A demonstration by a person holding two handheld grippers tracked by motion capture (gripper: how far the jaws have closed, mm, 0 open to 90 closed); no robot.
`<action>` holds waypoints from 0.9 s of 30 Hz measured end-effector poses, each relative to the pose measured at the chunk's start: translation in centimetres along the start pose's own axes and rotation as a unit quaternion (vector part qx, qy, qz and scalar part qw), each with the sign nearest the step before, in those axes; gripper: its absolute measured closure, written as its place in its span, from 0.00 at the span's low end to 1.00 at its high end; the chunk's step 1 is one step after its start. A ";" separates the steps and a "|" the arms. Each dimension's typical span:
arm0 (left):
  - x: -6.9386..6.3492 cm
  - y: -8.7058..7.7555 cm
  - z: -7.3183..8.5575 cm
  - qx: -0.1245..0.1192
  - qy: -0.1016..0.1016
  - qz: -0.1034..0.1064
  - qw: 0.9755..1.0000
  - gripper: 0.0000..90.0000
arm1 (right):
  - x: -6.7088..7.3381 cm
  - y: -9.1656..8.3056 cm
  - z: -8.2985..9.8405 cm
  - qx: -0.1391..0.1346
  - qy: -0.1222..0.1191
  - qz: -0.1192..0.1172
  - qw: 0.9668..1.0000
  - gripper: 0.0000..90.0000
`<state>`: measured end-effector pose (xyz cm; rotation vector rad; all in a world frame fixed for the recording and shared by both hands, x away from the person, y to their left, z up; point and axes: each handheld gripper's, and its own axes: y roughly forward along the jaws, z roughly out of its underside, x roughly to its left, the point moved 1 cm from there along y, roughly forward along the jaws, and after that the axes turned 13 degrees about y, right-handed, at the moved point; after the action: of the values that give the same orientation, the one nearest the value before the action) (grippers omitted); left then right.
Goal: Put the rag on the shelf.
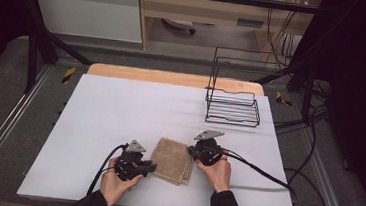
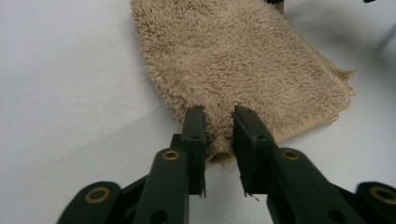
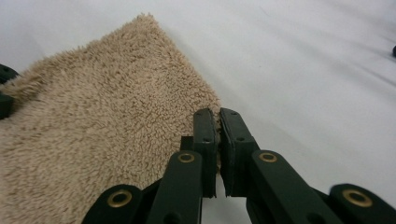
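Room: the high view is taking in grey floor, black frame bars, trailing cables and pale cabinets beyond the desk [image 1: 121, 102].
Desk: it is carrying a white top, with a wooden edge showing at the far side.
Rack [image 1: 233, 107]: a black wire rack is standing at the far right of the desk, well apart from the hands; the high view is the one showing it.
Towel [image 1: 172, 160]: a folded tan towel is lying flat near the front edge, between the two claws.
Left claw [image 1: 150, 168]: in the high view it is sitting at the towel's left edge, its jaws too small there to read.
Left gripper view: the left claw [image 2: 219, 114] is standing part open, the jaws straddling a corner of the towel [image 2: 243, 70] with a gap between them; the pads are not pressing on the cloth.
Right claw [image 1: 191, 153]: in the high view it is sitting at the towel's right edge.
Right gripper view: the right claw [image 3: 218, 114] is closing almost fully, pinching the thin edge of the towel [image 3: 93, 140] at its corner.
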<state>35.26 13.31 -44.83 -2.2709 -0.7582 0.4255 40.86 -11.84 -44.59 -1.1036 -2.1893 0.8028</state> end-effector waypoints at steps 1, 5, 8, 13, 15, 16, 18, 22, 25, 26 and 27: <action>0.1 -0.1 0.0 0.000 0.002 0.001 1.000 0.77 | -0.1 0.1 0.1 -0.004 0.005 -0.005 1.000 0.93; 0.9 -0.8 -0.6 -0.013 0.042 -0.006 0.999 0.62 | -0.6 -0.5 0.3 -0.027 0.024 -0.019 0.999 0.81; 1.7 -1.1 -1.2 -0.012 0.051 -0.003 0.999 0.50 | -1.0 -1.7 0.3 -0.045 0.023 -0.024 0.998 0.70; 3.4 -1.2 -2.0 -0.021 0.049 0.004 0.999 0.37 | -2.0 -3.6 1.0 -0.065 0.040 -0.035 0.996 0.50; 4.2 -1.0 -2.5 -0.017 0.045 -0.001 0.999 0.32 | -2.5 -4.1 1.5 -0.068 0.042 -0.034 0.996 0.42; 4.6 -0.8 -2.7 -0.015 0.041 -0.004 0.999 0.32 | -2.5 -4.1 1.5 -0.068 0.042 -0.034 0.996 0.42; 5.4 -0.5 -3.1 -0.013 0.034 -0.006 0.999 0.30 | -3.1 -4.7 2.1 -0.067 0.049 -0.035 0.996 0.30; 6.2 0.6 -4.1 -0.007 0.031 -0.020 0.999 0.31 | -3.6 -5.0 2.7 -0.067 0.054 -0.037 0.996 0.22; 6.4 1.7 -4.8 -0.007 0.039 -0.024 0.999 0.35 | -4.0 -5.1 3.4 -0.060 0.058 -0.036 0.996 0.14; 6.5 2.0 -5.0 0.000 0.045 -0.026 0.999 0.36 | -4.1 -5.1 3.6 -0.061 0.057 -0.035 0.996 0.13; 6.5 2.5 -5.2 0.002 0.040 -0.024 0.999 0.36 | -4.1 -5.1 3.6 -0.061 0.057 -0.035 0.996 0.13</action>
<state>43.77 13.25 -43.46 -2.2470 -0.7672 0.3112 37.85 -18.65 -44.13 -1.0966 -2.1908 0.5693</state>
